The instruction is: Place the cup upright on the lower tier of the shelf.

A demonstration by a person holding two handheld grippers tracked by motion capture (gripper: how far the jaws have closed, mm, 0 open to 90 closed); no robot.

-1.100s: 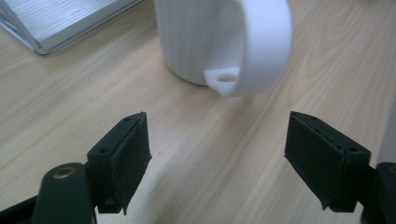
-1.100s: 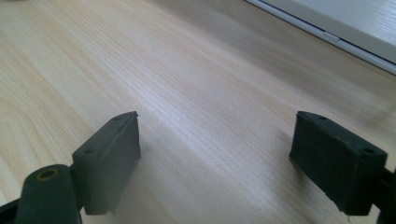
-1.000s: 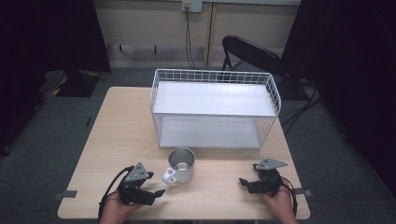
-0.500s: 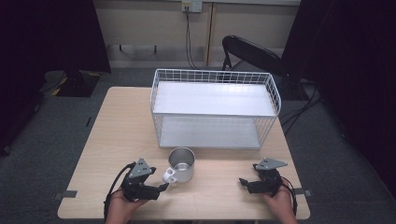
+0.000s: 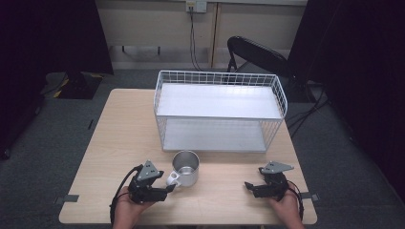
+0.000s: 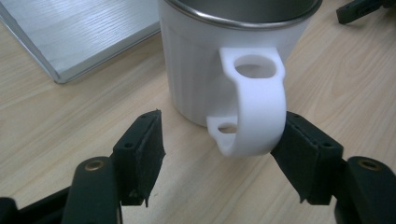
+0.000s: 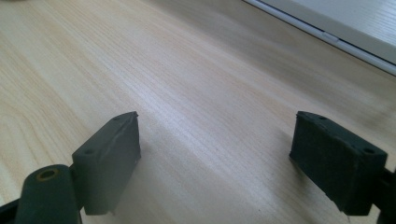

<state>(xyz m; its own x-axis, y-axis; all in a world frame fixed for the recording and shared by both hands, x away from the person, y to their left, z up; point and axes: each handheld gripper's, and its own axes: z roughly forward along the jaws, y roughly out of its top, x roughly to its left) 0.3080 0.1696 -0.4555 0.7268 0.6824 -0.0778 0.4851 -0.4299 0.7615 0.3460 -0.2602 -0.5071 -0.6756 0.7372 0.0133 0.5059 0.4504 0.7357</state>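
Upright near the front edge of the table (image 5: 110, 143) stands the mug (image 5: 187, 168), steel inside, white outside, just in front of the wire basket (image 5: 282, 102) and apart from it. Points its white handle (image 6: 256, 109) toward the left gripper (image 6: 224, 140), low and level on the tabletop beside the mug. Straddles that handle with both jaws: the one on the right of the left gripper view touches the handle's outer curve, the other stands clear of it with bare wood between, so half open and not yet clamped; jaws have just been closing around the handle. Seen from above, sits at the near left of the table, in a hand (image 5: 128, 210) coming up from the bottom edge, a cable trailing back from it. Farther right, well apart from the mug, rests the right gripper (image 5: 248, 185) near the front right corner, held low by the other hand (image 5: 285, 209), jaws wide apart with only bare wood between them in its own view. Behind the mug, holds a pale board (image 5: 215, 135) on its floor, does the basket, standing mid-table. Beyond the table, a dark chair (image 5: 258, 55) on grey carpet.
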